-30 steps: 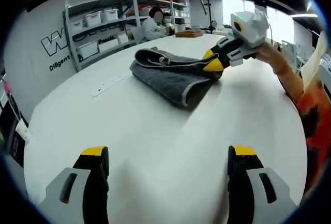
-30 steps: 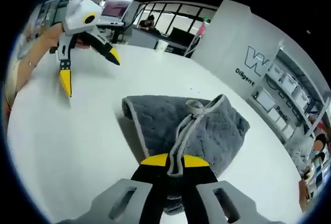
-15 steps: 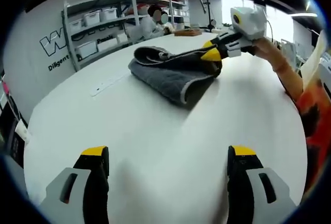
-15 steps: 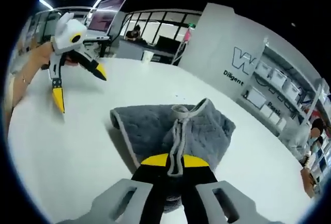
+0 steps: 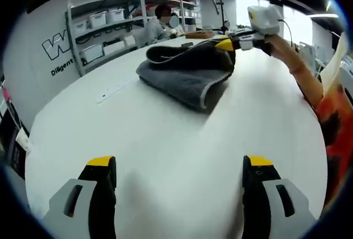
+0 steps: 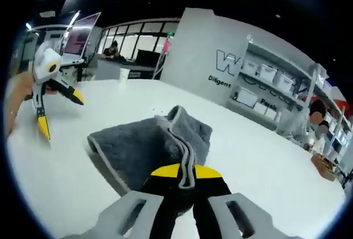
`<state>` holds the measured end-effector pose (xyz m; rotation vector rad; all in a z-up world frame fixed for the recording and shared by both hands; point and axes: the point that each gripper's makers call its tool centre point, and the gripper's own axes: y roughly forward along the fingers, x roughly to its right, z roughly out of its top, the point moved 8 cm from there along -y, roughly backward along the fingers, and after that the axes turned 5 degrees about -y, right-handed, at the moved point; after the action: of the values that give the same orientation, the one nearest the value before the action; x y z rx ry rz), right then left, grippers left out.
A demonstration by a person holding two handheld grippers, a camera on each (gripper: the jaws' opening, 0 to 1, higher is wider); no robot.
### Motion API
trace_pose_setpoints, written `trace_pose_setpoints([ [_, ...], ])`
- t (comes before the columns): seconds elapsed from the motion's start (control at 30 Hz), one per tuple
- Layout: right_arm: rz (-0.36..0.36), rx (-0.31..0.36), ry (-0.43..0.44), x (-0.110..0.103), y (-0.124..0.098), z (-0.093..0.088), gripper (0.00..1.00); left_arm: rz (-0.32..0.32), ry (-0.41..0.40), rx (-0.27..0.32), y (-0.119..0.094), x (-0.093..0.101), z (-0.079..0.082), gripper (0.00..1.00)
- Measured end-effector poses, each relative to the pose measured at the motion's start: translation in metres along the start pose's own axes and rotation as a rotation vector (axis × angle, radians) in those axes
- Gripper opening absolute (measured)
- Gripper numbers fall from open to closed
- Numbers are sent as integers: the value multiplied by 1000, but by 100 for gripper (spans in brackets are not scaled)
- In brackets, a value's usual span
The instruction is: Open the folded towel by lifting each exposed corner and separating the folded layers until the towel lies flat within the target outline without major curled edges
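White table (image 5: 165, 139): grey towel (image 6: 149, 145) folded, edge lifted, clamped by right gripper (image 6: 186, 175); left gripper (image 5: 179, 164) jaws apart.

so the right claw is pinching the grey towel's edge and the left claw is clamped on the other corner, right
Not quite. The right claw is shut on the grey towel edge, but the left claw is open and apart from the towel, over the bare white table, as the left gripper view shows.

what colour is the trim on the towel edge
Light grey trim on a darker grey towel, clearest in the right gripper view.
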<state>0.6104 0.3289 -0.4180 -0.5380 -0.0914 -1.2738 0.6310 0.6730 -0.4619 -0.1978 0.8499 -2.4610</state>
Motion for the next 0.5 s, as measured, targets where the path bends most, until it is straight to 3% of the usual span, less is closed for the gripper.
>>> trace_pose_setpoints([
  [0.23, -44, 4, 103, 17, -5, -11, 1, -2, 1, -2, 0, 0, 0, 93],
  [0.5, -65, -16, 163, 27, -6, -23, 1, -2, 3, -5, 1, 1, 0, 93],
])
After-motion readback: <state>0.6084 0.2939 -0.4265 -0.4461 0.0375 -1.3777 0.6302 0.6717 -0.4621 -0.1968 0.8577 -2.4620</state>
